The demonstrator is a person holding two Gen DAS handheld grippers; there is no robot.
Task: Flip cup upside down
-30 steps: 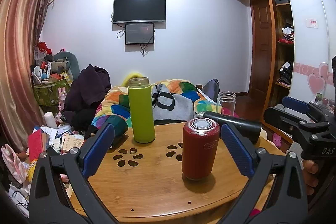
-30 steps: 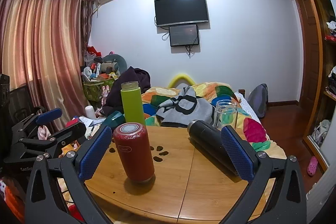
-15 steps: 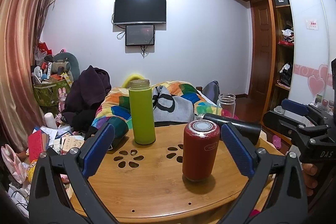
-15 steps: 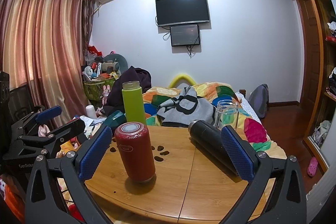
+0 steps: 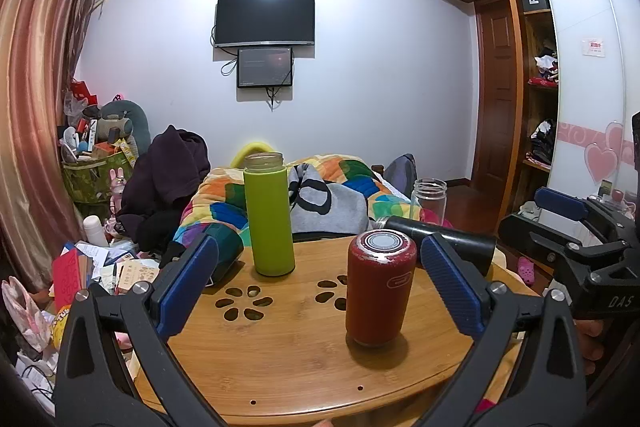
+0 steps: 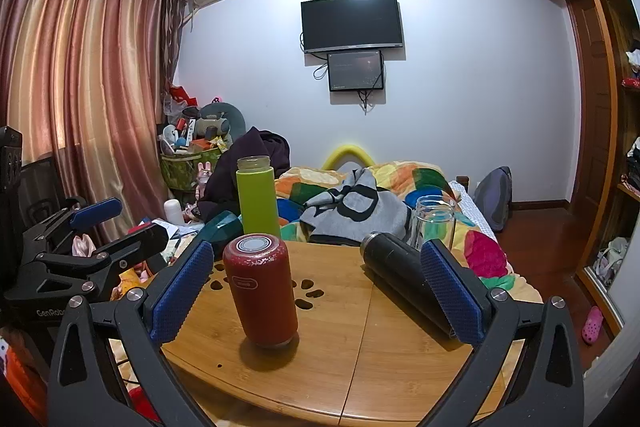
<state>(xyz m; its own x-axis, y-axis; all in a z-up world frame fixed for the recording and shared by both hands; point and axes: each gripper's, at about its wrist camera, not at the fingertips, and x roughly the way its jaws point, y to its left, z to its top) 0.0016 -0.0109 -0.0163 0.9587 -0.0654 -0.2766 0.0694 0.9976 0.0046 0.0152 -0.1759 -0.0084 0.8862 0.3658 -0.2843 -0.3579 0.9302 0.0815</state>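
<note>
judging by its ringed metal top, the red cup (image 5: 380,289) may stand flipped or upright on the table (image 5: 304,359), both the left gripper (image 5: 316,283) and the right gripper (image 6: 316,287) spread and empty.

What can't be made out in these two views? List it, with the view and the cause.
- Black flask: its far end sits behind the right claw finger in the right wrist view.
- Red cup: which end is its mouth; only a ringed flat top shows in both views.
- Clear jar: its base, behind the black flask, left wrist view.
- Table: near edge cut by the frame.
</note>
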